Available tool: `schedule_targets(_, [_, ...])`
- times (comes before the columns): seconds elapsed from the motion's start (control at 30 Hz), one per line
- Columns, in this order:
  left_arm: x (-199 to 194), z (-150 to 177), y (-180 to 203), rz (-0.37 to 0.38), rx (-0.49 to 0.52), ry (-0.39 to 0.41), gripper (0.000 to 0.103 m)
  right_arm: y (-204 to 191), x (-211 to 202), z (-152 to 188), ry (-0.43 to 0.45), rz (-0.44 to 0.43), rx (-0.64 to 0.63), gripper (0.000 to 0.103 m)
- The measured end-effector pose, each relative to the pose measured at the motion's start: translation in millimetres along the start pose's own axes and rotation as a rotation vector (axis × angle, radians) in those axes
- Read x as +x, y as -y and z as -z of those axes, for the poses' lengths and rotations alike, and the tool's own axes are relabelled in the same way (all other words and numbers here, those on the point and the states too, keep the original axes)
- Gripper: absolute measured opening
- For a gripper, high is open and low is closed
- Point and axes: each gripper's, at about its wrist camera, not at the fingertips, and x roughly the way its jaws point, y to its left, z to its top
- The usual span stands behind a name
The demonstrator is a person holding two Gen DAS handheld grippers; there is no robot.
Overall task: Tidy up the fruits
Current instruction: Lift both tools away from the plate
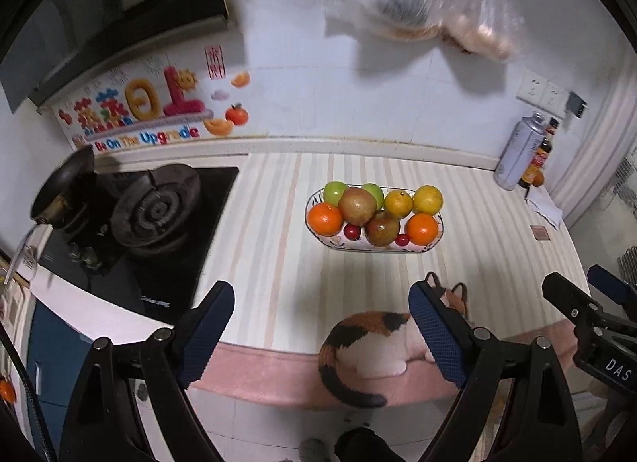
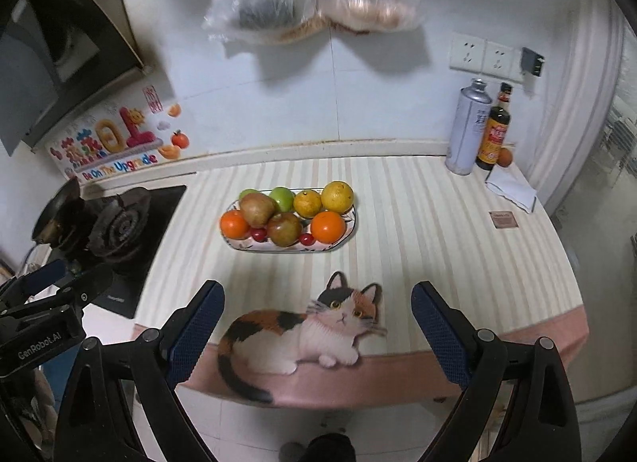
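Landmark: oval fruit plate (image 2: 350, 223), sitting mid-counter on the striped mat (image 2: 418, 223).

Left of the plate: gas burner (image 2: 115, 227) with a dark pan (image 2: 59, 207) beyond it. Nothing there for the task.

Left gripper (image 1: 322, 326) is hovering short of the plate on its near side, fingers spread wide, holding nothing. Right gripper (image 2: 318, 326) is doing likewise, fingers wide apart and empty, over the cat picture (image 2: 302, 334) at the counter's front edge.

On the plate, left to right: orange (image 2: 235, 224), brownish pear-like fruit (image 2: 256, 209), green apple (image 2: 284, 198) behind, second brownish fruit (image 2: 283, 229), small yellow citrus (image 2: 307, 203), larger yellow citrus (image 2: 337, 196), second orange (image 2: 327, 227). Two small red fruits (image 2: 258, 234) are tucking in along the near rim.

Handling, by judgement: citrus and apples are looking firm, round and smooth, likely to roll or squirt out; best pinched across the widest middle, gently. Red ones probably soft-skinned; light squeeze only. Piled fruits are touching, so lifting one may shift its neighbours.

Right of the plate: spray can (image 2: 467, 127) and sauce bottle (image 2: 493, 131), well apart, against the wall.
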Motion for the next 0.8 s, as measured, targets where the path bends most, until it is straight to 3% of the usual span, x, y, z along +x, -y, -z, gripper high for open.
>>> schedule_targets(0.23, [-63.3, 28.9, -9.4, 0.049, 0.031, 0.049, 0.090, -14.2, -76.3, 38.3, 0.060, 0.019, 0.002, 0.100])
schedule_targets(0.47, [-109.3, 52.7, -5.4, 0.043, 0.033, 0.075, 0.090, -15.7, -138.2, 68.3, 0.115, -0.001, -0.016, 0.101])
schedule_targets(0.8, [-153.6, 76.9, 6.7, 0.028, 0.009, 0.130, 0.090, -9.7, -185.5, 83.1, 0.153, -0.031, -0.042, 0.101])
